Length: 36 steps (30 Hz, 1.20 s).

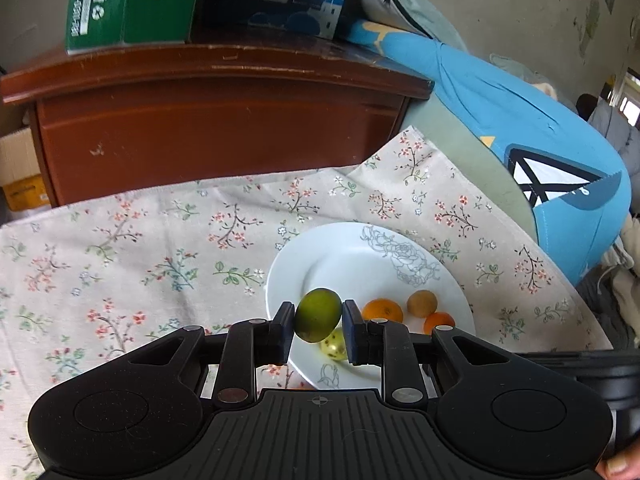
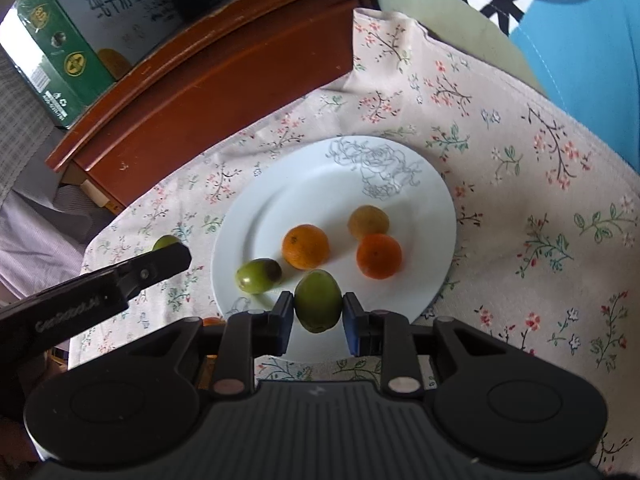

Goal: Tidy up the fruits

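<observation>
left tool [image 1: 318, 330] clamped shut, right tool [image 2: 318, 316] likewise

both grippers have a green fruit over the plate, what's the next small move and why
Probably lower the right gripper a little and release its green fruit onto the bare near part of the white plate. It hangs just over the near rim, clear of the two oranges, the brownish fruit and the green fruit lying there. The left gripper could follow with its own green fruit.
</observation>
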Available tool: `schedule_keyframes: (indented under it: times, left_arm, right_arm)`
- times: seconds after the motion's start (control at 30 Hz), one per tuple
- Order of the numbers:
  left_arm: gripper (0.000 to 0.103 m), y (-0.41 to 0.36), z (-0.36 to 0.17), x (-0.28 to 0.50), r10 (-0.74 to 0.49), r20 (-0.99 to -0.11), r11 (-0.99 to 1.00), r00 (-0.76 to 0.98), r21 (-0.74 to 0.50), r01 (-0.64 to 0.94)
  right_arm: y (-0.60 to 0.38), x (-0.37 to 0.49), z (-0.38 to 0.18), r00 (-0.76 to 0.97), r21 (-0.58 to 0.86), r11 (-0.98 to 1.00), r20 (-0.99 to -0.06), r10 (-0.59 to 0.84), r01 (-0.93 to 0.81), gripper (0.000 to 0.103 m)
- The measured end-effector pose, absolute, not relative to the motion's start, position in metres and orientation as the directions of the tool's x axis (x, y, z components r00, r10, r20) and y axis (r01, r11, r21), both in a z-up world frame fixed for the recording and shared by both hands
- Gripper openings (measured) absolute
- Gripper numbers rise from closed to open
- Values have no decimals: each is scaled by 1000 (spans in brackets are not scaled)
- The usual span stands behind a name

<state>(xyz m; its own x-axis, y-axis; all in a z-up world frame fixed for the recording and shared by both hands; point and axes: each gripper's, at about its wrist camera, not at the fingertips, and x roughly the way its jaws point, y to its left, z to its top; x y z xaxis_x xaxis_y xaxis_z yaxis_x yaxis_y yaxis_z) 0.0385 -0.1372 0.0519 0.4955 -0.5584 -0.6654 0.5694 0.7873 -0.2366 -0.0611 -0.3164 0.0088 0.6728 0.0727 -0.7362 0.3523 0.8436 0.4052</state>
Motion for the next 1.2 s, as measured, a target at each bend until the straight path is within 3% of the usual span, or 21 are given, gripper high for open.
schedule_keyframes:
  times: [0.37, 0.47, 0.63, 0.67, 0.73, 0.9, 1.0, 1.2]
  left_arm:
    - [25, -147, 41, 46, -563, -671, 789, 482, -261, 557]
    - [33, -146, 44, 46, -565, -664, 790, 489, -265, 553]
    - [35, -143, 50, 45, -568, -653, 793, 500, -272, 546]
    - [38, -141, 51, 45, -566, -653, 795, 503, -272, 542]
    - [58, -140, 54, 43, -555, -651, 805, 518, -262, 533]
    - [62, -135, 61, 38, -537, -644, 813, 546, -222, 538]
    - [70, -130, 66, 37, -526, -642, 821, 558, -210, 531]
    - [71, -112, 75, 41, -506, -636, 842, 582, -221, 492]
  right_arm:
    - [-321, -59, 3, 680, 422, 819, -732, 53, 390, 30]
    - [-322, -61, 6, 695, 427, 815, -718, 42, 393, 30]
    - [-323, -62, 11, 714, 423, 820, -700, 26, 385, 30]
    - [-323, -62, 11, 714, 422, 822, -699, 27, 382, 30]
    - [-322, -61, 11, 715, 423, 824, -698, 32, 376, 30]
    - [-319, -59, 10, 712, 431, 829, -700, 58, 356, 30]
    - [-318, -58, 8, 709, 437, 828, -702, 69, 352, 30]
    - [-317, -58, 9, 709, 441, 828, -701, 78, 345, 31]
